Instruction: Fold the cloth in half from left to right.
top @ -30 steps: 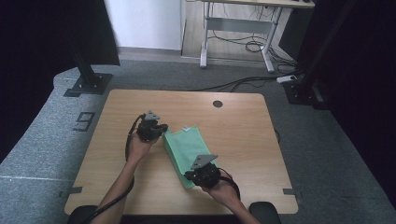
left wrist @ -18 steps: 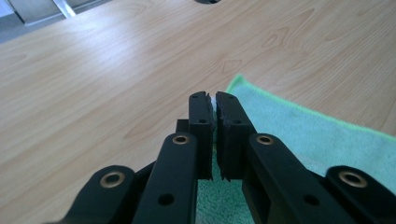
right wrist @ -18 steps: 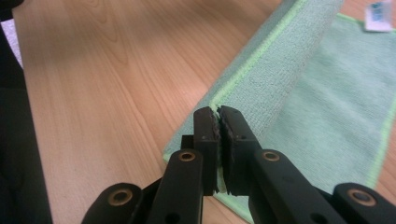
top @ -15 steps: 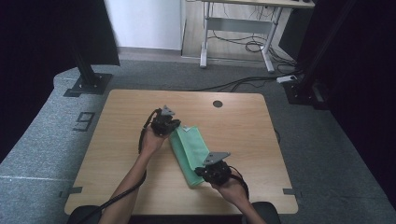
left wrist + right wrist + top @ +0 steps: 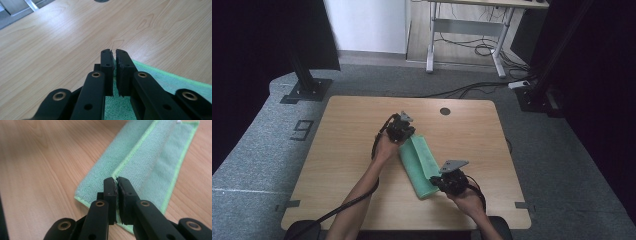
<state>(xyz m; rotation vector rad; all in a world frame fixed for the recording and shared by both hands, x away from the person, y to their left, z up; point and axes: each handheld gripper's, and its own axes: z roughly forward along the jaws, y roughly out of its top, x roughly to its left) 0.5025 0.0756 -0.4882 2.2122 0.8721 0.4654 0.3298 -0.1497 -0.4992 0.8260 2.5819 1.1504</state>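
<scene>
On the wooden table [image 5: 337,150] we pinch the green cloth [image 5: 419,160]; left gripper [image 5: 403,131] nips its far end; right gripper [image 5: 443,184] nips its near end.

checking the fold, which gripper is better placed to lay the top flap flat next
Right, probably: the right gripper is shut on the green cloth at the folded flap's edge. The left gripper pinches the far end.

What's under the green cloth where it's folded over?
Under the top flap of the green cloth lies its own lower layer, then the wooden table. Anything between the layers is covered.
</scene>
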